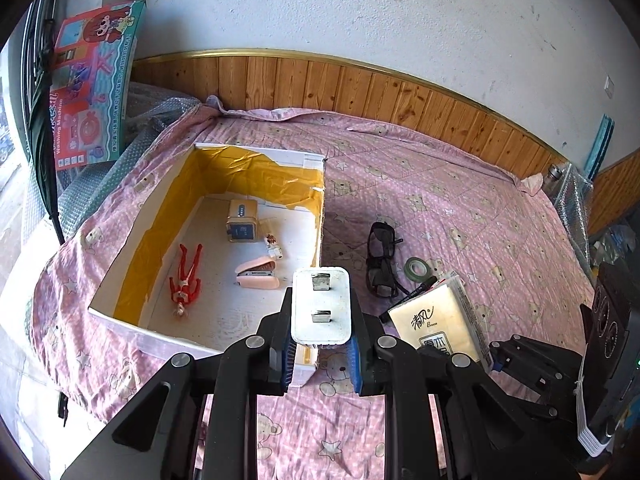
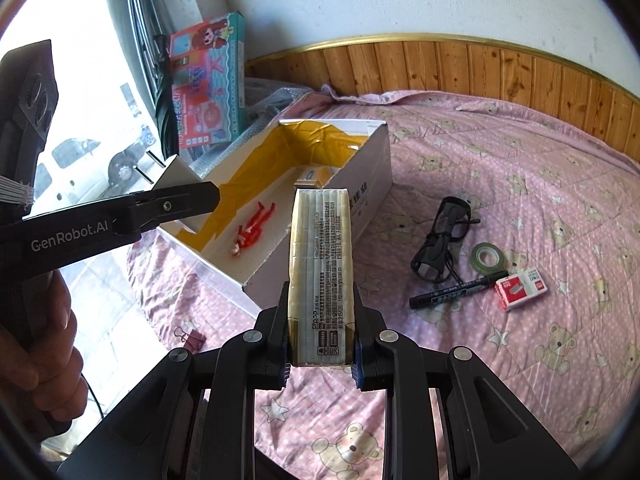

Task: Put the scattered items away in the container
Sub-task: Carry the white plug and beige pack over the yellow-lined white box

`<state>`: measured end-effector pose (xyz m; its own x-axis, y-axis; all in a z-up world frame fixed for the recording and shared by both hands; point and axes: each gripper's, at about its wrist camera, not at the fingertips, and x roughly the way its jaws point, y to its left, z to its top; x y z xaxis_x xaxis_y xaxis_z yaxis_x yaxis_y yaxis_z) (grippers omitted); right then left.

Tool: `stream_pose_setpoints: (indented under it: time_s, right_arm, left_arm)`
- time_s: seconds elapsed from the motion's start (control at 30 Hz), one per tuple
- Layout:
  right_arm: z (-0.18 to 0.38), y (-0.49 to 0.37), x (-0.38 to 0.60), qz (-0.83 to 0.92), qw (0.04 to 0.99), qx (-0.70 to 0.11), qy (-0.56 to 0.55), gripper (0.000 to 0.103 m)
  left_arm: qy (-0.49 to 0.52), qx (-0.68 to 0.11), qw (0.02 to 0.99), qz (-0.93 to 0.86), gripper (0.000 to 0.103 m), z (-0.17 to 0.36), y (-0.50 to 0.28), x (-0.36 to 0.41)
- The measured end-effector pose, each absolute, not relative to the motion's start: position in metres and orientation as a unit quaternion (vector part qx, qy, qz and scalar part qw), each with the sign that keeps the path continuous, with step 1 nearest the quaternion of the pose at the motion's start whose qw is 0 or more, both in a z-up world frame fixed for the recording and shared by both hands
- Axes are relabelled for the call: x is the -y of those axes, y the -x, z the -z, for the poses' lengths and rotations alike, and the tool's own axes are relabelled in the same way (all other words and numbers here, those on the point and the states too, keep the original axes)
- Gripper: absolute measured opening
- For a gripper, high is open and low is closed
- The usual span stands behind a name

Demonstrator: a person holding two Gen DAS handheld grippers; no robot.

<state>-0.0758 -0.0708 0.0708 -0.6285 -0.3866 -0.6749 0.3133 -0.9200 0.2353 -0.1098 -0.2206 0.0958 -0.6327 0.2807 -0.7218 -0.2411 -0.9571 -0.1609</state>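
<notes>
The left gripper clamped a white plug adapter over the cardboard box's near corner; the right gripper squeezed a tissue pack. On the bed lay safety glasses, a tape roll, a marker, a staple box and a binder clip. "GenRobot.AI" marked the left arm.

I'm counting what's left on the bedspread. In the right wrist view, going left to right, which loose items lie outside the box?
Binder clip → glasses → marker → tape roll → staples box.
</notes>
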Motion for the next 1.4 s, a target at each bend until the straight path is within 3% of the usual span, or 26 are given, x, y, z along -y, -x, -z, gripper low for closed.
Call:
stream_pose_setpoints:
  time_s: [0.87,1.4]
  right_arm:
    - [-0.100,0.106,0.122,0.898,0.239,0.030,-0.369,0.024]
    - [-0.105,0.137,0.148,0.887,0.265,0.036,-0.377,0.024]
  left_arm:
    - [0.402,0.091,0.102,-0.905,0.022,-0.096,0.140,0.299]
    - [0.414,0.102,0.100,-0.899,0.022,-0.087,0.168,0.304]
